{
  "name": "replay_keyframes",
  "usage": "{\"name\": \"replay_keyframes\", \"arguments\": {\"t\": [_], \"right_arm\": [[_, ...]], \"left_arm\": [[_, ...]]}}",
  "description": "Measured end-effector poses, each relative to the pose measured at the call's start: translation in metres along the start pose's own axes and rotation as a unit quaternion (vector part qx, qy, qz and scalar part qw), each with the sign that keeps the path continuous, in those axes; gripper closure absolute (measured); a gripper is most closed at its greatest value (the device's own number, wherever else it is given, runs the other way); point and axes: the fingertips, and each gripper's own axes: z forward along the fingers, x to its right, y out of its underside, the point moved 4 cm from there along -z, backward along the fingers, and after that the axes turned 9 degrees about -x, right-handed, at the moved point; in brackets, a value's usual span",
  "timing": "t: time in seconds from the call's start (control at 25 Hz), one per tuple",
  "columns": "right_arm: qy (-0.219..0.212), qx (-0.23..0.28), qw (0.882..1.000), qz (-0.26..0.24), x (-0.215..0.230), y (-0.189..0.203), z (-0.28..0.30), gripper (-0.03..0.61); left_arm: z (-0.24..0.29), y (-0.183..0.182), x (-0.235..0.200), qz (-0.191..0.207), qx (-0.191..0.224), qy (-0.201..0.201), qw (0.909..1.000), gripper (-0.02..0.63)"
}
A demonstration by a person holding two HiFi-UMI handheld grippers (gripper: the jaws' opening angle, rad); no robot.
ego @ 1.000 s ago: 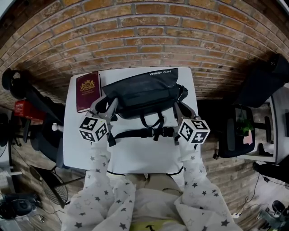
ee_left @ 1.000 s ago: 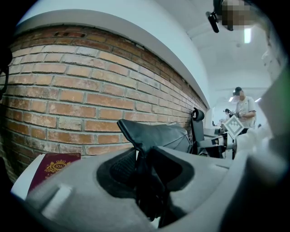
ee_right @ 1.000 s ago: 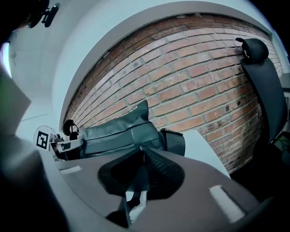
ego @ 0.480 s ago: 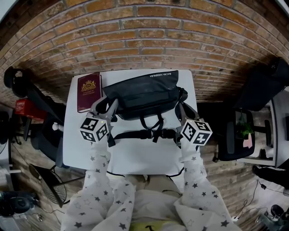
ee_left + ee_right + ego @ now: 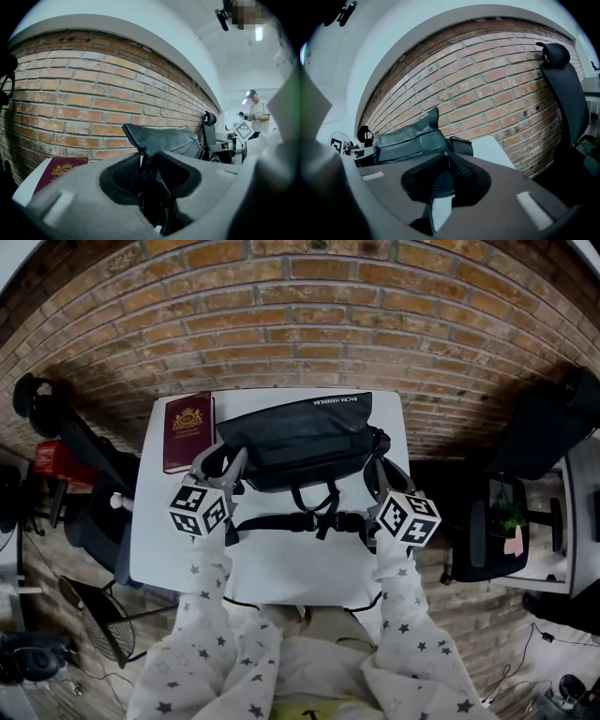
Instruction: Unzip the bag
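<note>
A white rectangular table (image 5: 178, 559) stands with its 12 o'clock edge close against a brick wall (image 5: 300, 324). A dark bag (image 5: 300, 432) lies across the table's far half, spanning from about 11 o'clock to 2 o'clock, its long side roughly parallel to the wall. A dark red booklet (image 5: 187, 430) with a gold crest lies flat in the 10 o'clock corner, just beside the bag's end, its long side pointing toward the wall. A black strap (image 5: 281, 519) with a buckle runs from the bag across the table's middle, from 9 o'clock toward 3 o'clock.
</note>
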Motion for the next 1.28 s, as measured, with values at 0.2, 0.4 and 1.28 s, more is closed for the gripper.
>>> {"name": "replay_keyframes", "arguments": {"t": [0.2, 0.4, 1.28], "right_arm": [[-0.007, -0.01, 1.0, -0.023, 0.001, 0.004, 0.001, 0.526], [-0.014, 0.002, 0.999, -0.037, 0.0, 0.003, -0.003, 0.439], [-0.083, 0.073, 0.982, -0.154, -0.045, -0.028, -0.078, 0.575]], "left_arm": [[-0.001, 0.002, 0.0, -0.015, 0.004, -0.007, 0.9999, 0.482], [-0.01, 0.006, 0.004, -0.028, 0.012, -0.029, 0.9991, 0.436], [-0.083, -0.003, 0.071, -0.001, 0.049, -0.055, 0.9972, 0.615]]}}
